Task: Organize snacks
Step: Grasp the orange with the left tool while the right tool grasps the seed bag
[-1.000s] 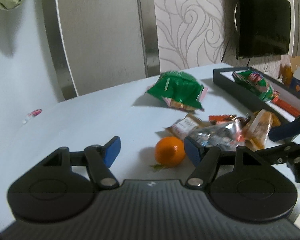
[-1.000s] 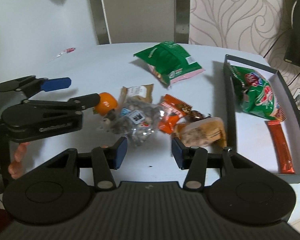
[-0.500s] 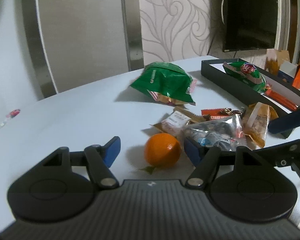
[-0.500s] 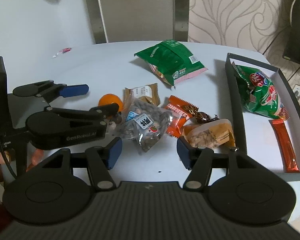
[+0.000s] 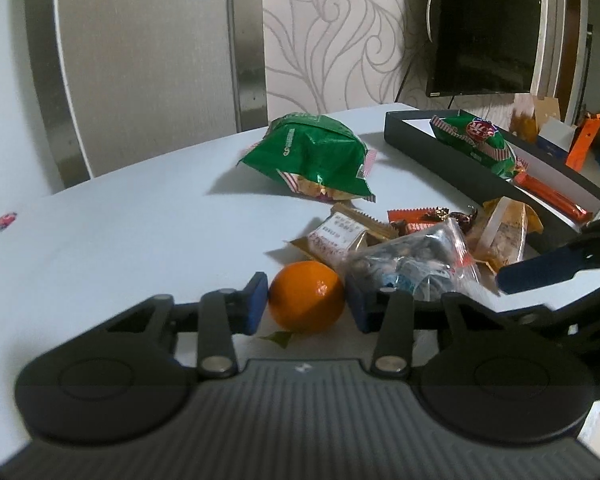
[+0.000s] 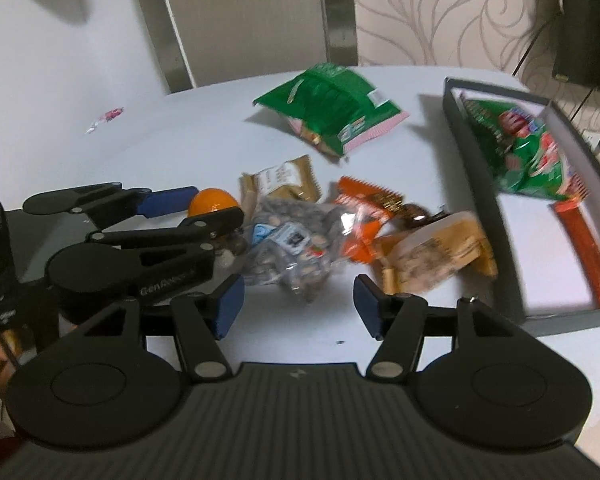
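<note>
My left gripper (image 5: 306, 306) has its blue pads at both sides of an orange (image 5: 306, 302) on the white table, closing on it; it also shows in the right wrist view (image 6: 198, 212) with the orange (image 6: 212, 200) between its fingers. My right gripper (image 6: 296, 308) is open and empty, just in front of a clear bag of nuts (image 6: 292, 240). Beside that bag lie a tan packet (image 6: 282, 180), an orange wrapper (image 6: 360, 204) and a cake pack (image 6: 436, 256). A green chip bag (image 6: 332, 104) lies farther back.
A dark tray (image 6: 476, 184) at the right holds a green snack bag (image 6: 520, 148) and an orange stick pack (image 6: 584, 256). A small candy (image 6: 108, 116) lies far left. A TV (image 5: 484, 28) hangs on the wall behind.
My left gripper moved forward so the orange is now between its pads, and its jaws narrowed. My right gripper moved in toward the bag of nuts.
</note>
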`<control>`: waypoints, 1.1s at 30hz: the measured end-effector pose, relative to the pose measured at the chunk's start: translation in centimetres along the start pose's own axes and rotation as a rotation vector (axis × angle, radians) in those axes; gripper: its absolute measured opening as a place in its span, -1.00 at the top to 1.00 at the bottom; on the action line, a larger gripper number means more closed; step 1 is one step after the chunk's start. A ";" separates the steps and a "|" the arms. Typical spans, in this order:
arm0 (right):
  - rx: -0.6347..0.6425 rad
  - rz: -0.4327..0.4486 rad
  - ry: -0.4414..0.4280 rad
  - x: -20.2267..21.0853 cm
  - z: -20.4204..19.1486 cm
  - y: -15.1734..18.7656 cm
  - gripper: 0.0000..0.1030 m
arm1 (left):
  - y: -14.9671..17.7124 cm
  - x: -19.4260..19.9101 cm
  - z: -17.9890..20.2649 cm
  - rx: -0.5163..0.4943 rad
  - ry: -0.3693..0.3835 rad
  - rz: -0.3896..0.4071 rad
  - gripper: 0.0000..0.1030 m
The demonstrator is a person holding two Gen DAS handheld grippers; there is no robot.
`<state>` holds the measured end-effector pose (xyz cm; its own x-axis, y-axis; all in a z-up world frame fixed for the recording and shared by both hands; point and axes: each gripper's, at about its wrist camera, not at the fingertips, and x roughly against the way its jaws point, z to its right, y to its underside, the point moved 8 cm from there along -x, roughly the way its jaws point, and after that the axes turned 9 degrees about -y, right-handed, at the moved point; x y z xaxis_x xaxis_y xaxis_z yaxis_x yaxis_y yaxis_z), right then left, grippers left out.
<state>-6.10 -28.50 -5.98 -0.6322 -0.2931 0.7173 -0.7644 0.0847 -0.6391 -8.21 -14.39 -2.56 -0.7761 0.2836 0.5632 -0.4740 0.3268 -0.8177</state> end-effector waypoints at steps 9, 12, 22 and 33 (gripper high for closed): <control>-0.029 0.023 0.055 -1.7 -0.2 -0.1 -0.54 | 0.4 1.2 -2.0 0.015 -0.020 0.023 -0.03; 0.008 0.028 0.058 -2.1 -0.5 -0.4 -0.54 | 0.2 0.8 -2.7 0.035 -0.046 0.028 -0.26; 0.117 -0.006 0.060 -3.1 -0.4 -0.8 -0.50 | 0.0 0.0 -2.3 -0.014 0.011 0.002 -0.27; 0.135 -0.024 0.013 -3.1 -0.9 -1.0 -0.35 | 1.3 1.7 -3.8 -0.027 0.028 -0.021 0.15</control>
<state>-3.45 -26.84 -7.35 -0.6160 -0.2814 0.7358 -0.7561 -0.0510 -0.6525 -8.50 -10.07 -2.19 -0.7539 0.3019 0.5835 -0.4779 0.3573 -0.8024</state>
